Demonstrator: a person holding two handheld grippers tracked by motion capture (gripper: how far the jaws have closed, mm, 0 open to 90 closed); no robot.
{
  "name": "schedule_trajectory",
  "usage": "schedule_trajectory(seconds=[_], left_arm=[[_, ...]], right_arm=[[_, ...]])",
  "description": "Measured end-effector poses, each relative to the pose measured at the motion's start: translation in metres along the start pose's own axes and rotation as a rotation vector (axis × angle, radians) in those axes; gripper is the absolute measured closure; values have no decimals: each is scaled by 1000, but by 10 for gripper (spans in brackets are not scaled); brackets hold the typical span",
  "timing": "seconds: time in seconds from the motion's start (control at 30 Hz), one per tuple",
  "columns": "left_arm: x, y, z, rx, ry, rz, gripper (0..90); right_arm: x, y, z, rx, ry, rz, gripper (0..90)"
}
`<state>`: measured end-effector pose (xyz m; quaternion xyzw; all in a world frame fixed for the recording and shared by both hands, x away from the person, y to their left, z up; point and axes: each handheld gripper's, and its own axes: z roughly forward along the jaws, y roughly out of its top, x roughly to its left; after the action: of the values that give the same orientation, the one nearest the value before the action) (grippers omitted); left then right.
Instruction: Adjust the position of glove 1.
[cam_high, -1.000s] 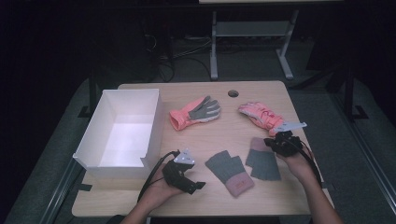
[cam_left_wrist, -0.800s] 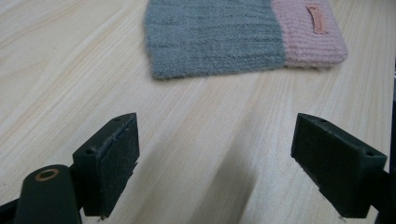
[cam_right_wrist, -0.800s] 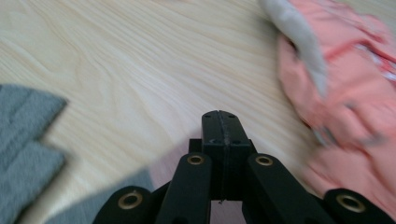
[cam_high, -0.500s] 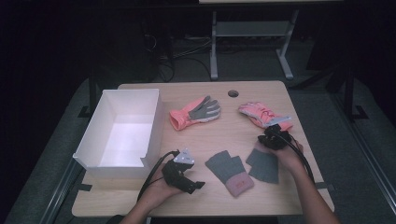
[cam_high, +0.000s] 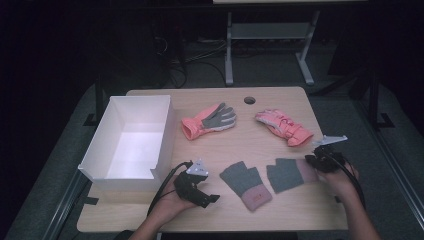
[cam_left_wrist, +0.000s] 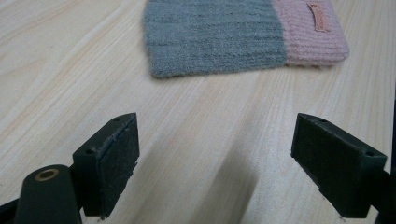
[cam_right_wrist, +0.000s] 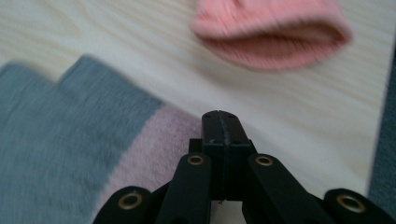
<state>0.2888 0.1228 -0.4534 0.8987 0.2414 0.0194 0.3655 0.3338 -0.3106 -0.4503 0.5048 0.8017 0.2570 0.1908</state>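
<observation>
Two grey fingerless mitts with pink cuffs lie near the table's front. The left mitt (cam_high: 245, 184) (cam_left_wrist: 215, 37) lies just ahead of my left gripper (cam_high: 207, 200) (cam_left_wrist: 224, 163), which rests low over bare wood with its jaws wide open and empty. My right gripper (cam_high: 315, 161) (cam_right_wrist: 219, 123) hovers over the pink cuff of the right mitt (cam_high: 285, 174) (cam_right_wrist: 70, 130). Its jaws are pressed shut, and no fabric shows between them. A pink glove (cam_high: 284, 126) (cam_right_wrist: 271, 32) lies just beyond it.
A white open box (cam_high: 100, 150) stands at the left of the table. A second pink glove with a grey palm (cam_high: 207, 121) lies behind the middle. A cable hole (cam_high: 249, 100) sits near the far edge. The table's right edge is close to my right hand.
My right gripper swung left over the right mitt, then came back right and nearer, to the mitt's pink cuff. The left gripper has stayed put.
</observation>
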Motion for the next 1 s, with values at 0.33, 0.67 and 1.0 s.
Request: schedule_trajectory(seconds=[0.33, 0.67, 1.0], left_arm=[[-1, 0, 0, -10, 0, -11, 149], [-2, 1, 1, -8, 0, -7, 148], [-1, 0, 1, -4, -1, -5, 149]], right_arm=[[11, -34, -30, 26, 17, -2, 900], [46, -47, -44, 37, 108, -81, 900], [62, -37, -41, 20, 177, -125, 900]])
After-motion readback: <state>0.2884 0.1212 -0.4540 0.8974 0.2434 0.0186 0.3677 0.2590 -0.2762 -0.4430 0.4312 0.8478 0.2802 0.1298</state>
